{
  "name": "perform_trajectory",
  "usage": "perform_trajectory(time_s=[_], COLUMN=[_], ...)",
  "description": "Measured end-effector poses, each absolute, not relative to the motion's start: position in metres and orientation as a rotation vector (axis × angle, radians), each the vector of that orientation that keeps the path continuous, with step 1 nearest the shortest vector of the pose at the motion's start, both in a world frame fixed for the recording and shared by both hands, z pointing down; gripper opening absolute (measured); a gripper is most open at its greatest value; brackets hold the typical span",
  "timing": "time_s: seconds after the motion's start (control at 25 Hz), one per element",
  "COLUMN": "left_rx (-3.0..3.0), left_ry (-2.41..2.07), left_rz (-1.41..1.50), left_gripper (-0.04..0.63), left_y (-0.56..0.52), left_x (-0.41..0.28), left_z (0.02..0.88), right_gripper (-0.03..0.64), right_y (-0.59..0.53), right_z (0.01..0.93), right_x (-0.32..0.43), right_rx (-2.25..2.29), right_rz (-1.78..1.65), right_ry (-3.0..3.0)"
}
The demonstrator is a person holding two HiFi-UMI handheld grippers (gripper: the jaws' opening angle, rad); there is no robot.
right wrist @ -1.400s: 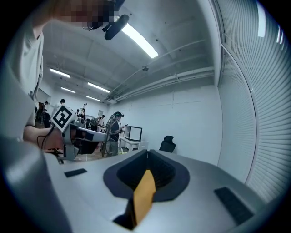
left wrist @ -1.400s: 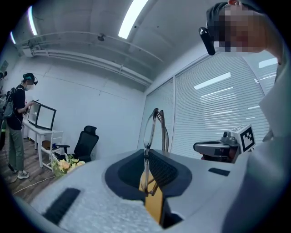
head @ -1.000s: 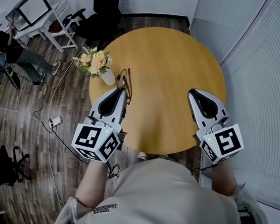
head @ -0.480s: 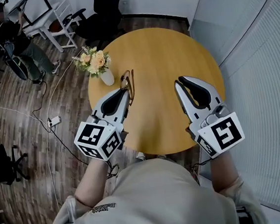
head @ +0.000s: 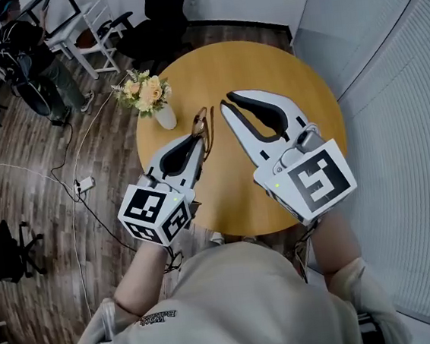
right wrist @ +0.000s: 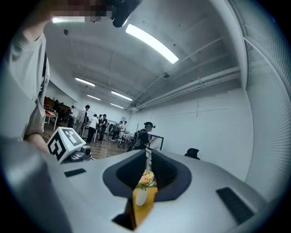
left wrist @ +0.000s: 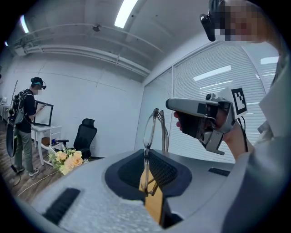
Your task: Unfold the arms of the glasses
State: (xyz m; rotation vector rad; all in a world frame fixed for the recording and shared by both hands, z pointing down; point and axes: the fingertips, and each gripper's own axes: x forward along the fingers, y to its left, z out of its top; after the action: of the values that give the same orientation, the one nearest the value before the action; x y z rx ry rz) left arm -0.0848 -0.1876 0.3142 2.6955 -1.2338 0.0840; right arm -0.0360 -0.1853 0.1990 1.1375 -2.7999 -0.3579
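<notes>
On a round yellow table stands the only container in sight, one small white vase, with a single bunch of peach and cream flowers in it. It sits near the table's left edge.

Just beside the vase is one pair of glasses, raised over the tabletop. The left gripper pinches the frame by the rim of a lens. The left gripper view shows the frame standing on end above the jaws, its arms lying close along it.

The right gripper, the second of the two hand-held tools, points toward the glasses from the other side, near them but apart. Its jaws are pressed together at the tips with nothing between them. Only the vase and flowers show through the slit further back.

Around the table runs a dark wood-plank floor, with cables trailing across it. One black office chair and one white chair stand beyond the far edge. One person with a backpack stands at a white desk in the corner, and slatted blinds line the wall on the right. Strip lights hang from the ceiling, and several more people stand far off in the right gripper view.
</notes>
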Motion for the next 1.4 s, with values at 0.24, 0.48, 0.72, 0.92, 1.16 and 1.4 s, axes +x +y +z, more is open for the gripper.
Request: perform_trajectory(time_s=[0.24,0.48,0.72,0.92,1.16,1.4], left_rx=[2.722,2.713,2.668,2.625,2.594,2.579], left_ry=[-1.236,-1.240,-1.245,-1.271,-1.312,-1.325], left_rz=[0.105,0.092,0.027,-0.029,-0.078,-0.107], left_gripper=[0.044,0.044,0.044,0.044,0.044,0.044], left_y=[-0.189,-0.191,-0.194,-0.199,-0.208,-0.212], left_x=[-0.080,-0.084,-0.091,-0.101,-0.111,-0.115], left_z=[0.312,0.314,0.311,0.308,0.306,0.305], right_gripper=[0.038,0.038,0.038,0.038,0.038,0.038], right_y=[-0.196,-0.200,-0.200,-0.197,-0.194,-0.185], right_z=[0.210,0.225,0.229,0.236,0.264,0.296], right_x=[-0.057,-0.057,-0.043,-0.027,-0.001,0.013], right_rx=[1.073,1.088,1.131,1.164,1.208,1.222], right_rz=[-0.301,-0.264,-0.248,-0.194,-0.079,0.035], right_ry=[-2.791,-2.773,-2.758,-2.783,-2.734,-2.684])
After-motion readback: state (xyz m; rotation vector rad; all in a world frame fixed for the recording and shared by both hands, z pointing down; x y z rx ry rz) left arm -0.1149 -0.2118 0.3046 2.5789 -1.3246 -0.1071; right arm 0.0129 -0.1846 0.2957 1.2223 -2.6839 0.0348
